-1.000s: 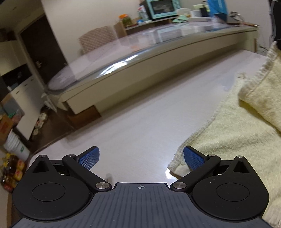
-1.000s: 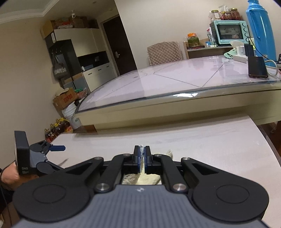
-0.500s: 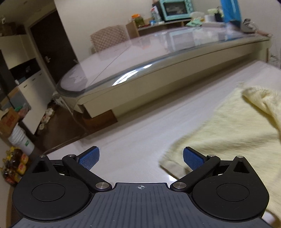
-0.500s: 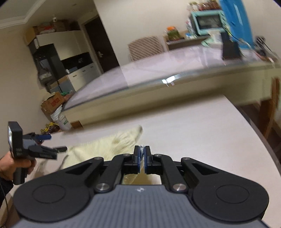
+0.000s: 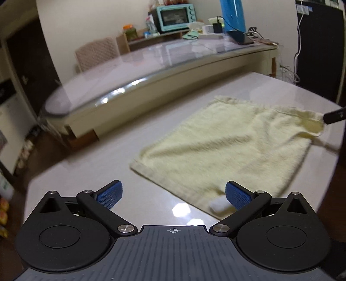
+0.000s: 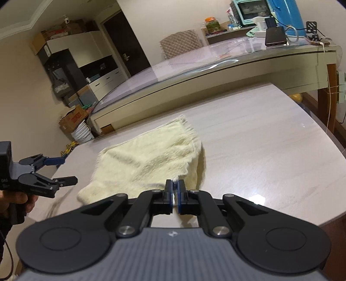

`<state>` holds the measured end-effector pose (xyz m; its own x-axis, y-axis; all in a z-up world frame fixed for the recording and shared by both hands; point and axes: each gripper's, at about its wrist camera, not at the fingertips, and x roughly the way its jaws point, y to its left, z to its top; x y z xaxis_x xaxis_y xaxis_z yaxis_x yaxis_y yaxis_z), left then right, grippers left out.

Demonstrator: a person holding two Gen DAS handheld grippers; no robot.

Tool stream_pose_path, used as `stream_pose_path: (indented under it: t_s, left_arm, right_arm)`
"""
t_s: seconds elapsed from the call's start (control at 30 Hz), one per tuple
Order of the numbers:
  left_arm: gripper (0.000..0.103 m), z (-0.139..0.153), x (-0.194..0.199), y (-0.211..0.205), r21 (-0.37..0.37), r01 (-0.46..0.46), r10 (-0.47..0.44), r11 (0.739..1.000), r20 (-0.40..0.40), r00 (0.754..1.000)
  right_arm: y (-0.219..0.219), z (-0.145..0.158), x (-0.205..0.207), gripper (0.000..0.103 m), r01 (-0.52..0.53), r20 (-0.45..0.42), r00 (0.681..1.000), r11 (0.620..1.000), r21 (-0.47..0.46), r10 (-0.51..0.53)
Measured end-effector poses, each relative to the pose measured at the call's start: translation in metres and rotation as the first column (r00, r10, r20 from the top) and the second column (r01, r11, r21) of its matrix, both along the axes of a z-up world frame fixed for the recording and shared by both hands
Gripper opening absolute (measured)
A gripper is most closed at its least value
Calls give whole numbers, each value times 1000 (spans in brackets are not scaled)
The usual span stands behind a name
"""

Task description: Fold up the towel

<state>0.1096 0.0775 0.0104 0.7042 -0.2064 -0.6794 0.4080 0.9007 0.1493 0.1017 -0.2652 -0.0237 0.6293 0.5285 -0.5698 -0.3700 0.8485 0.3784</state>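
Right wrist view shows the pale yellow towel (image 6: 151, 155) lying on the light wood-grain table (image 6: 259, 151), most of it flat but its near right corner lifted off the surface and pinched between the clenched jaws of the right gripper (image 6: 175, 190), so that the cloth rises in a soft ridge toward the fingers. That hold looks chosen so the corner can be carried over the rest of the cloth for a fold, which I judge to be only just begun, since the towel is spread in a single layer apart from that raised edge. In the left wrist view the same towel (image 5: 233, 147) spreads across the table (image 5: 108, 173) ahead and to the right, with its far right corner drawn up toward a dark fingertip at the frame's edge. The left gripper (image 5: 173, 194) stands released, its blue pads wide apart and nothing between them; it hovers over the towel's near edge, close to a small white tag (image 5: 218, 205), probably lined up to take the second near corner so both corners can travel together. From the right wrist view the left gripper (image 6: 60, 170) appears off the table's left edge, held in a hand (image 6: 19, 198), apart from the cloth. Beyond the work table runs a longer glass-topped table (image 6: 216, 62), and past that a quilted chair back (image 6: 181, 43), a teal toaster oven (image 5: 175, 16) and a tall blue flask (image 6: 285, 15).
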Motion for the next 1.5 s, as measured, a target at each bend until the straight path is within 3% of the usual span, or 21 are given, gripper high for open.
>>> stream_pose_path:
  t_s: [0.17, 0.23, 0.4, 0.47, 0.53, 0.57, 0.8, 0.87, 0.93, 1.0, 1.13, 1.33, 1.43, 1.5]
  left_arm:
    - [103, -6, 3, -5, -116, 70, -83, 991, -108, 991]
    - [103, -8, 5, -10, -146, 91, -112, 985, -142, 984]
    - [103, -10, 21, -10, -250, 88, -146, 964, -224, 964]
    - [98, -13, 27, -9, -271, 86, -156, 959, -251, 955]
    - [81, -15, 32, -9, -278, 85, -163, 957, -271, 949]
    - [78, -16, 35, -10, -280, 83, -165, 956, -284, 945]
    - [76, -26, 49, -6, -335, 35, -166, 942, -370, 914]
    - [67, -27, 53, -3, -365, 14, -165, 931, -387, 907]
    - [37, -29, 57, 1, -402, -13, -170, 916, -415, 894]
    - [20, -31, 58, 3, -407, -16, -170, 913, -417, 893]
    - [15, -25, 48, 2, -396, 53, -210, 917, -365, 907]
    - [14, -6, 19, 10, -340, 151, -256, 928, -290, 922]
    - [14, 2, 4, 24, -305, 159, -245, 939, -267, 932]
    - [13, 8, -7, 37, -282, 165, -238, 945, -252, 938]
  right_arm:
    - [-4, -3, -2, 3, -5, -13, 1000, 1000, -21, 5]
    - [-7, -6, 0, 10, -5, -19, 1000, 1000, -28, 5]
    - [-19, -1, 3, 18, -7, 25, 1000, 999, -43, 8]
    - [-24, 1, 5, 20, -5, 39, 999, 999, -49, 7]
    - [-29, 4, 7, 22, -1, 50, 999, 998, -57, 3]
    - [-31, 5, 8, 22, 2, 55, 999, 998, -62, 1]
    - [-41, 10, 14, 26, 4, 74, 997, 997, -80, 2]
    - [-42, 10, 16, 29, -2, 74, 997, 997, -77, 8]
    - [-43, 10, 17, 30, -4, 74, 997, 997, -77, 10]
    - [-44, 9, 19, 31, -10, 73, 997, 998, -69, 15]
    - [-46, 8, 21, 37, -22, 76, 997, 997, -72, 27]
    - [-49, 11, 22, 41, -131, 113, 984, 989, -63, 138]
    - [-44, 14, 18, 41, -242, 147, 956, 966, -87, 253]
    - [-32, 15, 10, 42, -349, 188, 908, 924, -155, 375]
